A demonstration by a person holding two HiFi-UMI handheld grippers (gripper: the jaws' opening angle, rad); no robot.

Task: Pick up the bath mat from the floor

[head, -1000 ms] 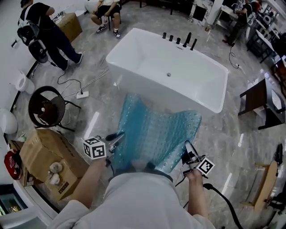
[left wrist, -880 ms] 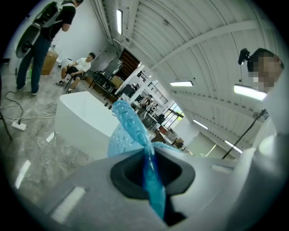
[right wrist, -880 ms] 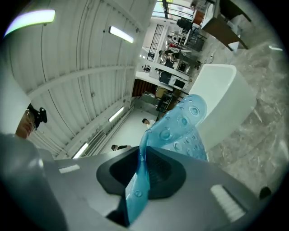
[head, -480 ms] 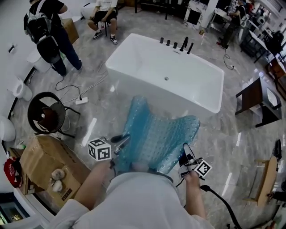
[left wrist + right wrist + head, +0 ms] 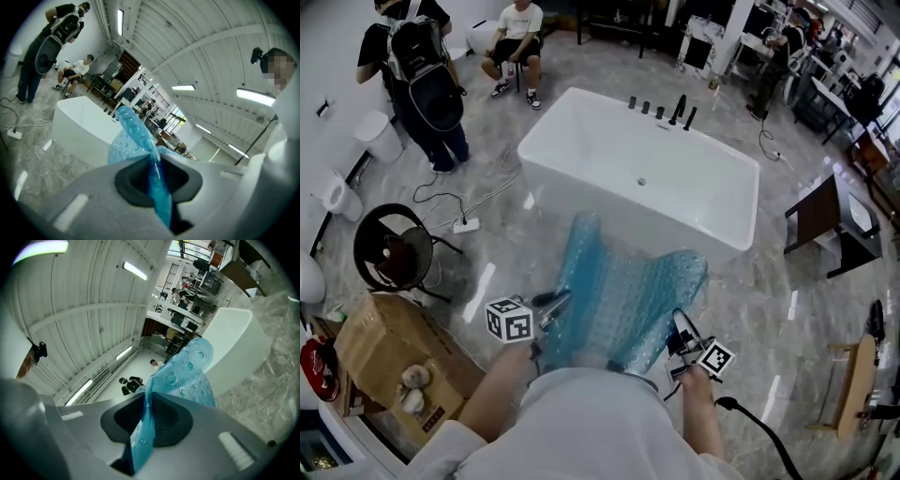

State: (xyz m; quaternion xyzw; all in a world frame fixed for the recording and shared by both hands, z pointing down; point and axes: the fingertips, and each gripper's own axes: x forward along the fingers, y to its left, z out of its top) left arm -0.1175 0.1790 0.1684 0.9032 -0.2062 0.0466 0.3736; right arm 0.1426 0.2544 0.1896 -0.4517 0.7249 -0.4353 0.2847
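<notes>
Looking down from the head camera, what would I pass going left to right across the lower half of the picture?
cardboard box → left gripper, clamped on the mat's left edge → blue bath mat → right gripper, clamped on its right edge

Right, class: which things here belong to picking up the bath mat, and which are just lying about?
Belong to the job: bath mat, left gripper, right gripper, both clamped on its near edge.
Just lying about: bathtub, cardboard box, power strip.

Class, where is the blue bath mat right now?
Head view, centre: the bath mat is clamped by the left hand-held gripper and right hand-held gripper, just short of the white bathtub.
</notes>
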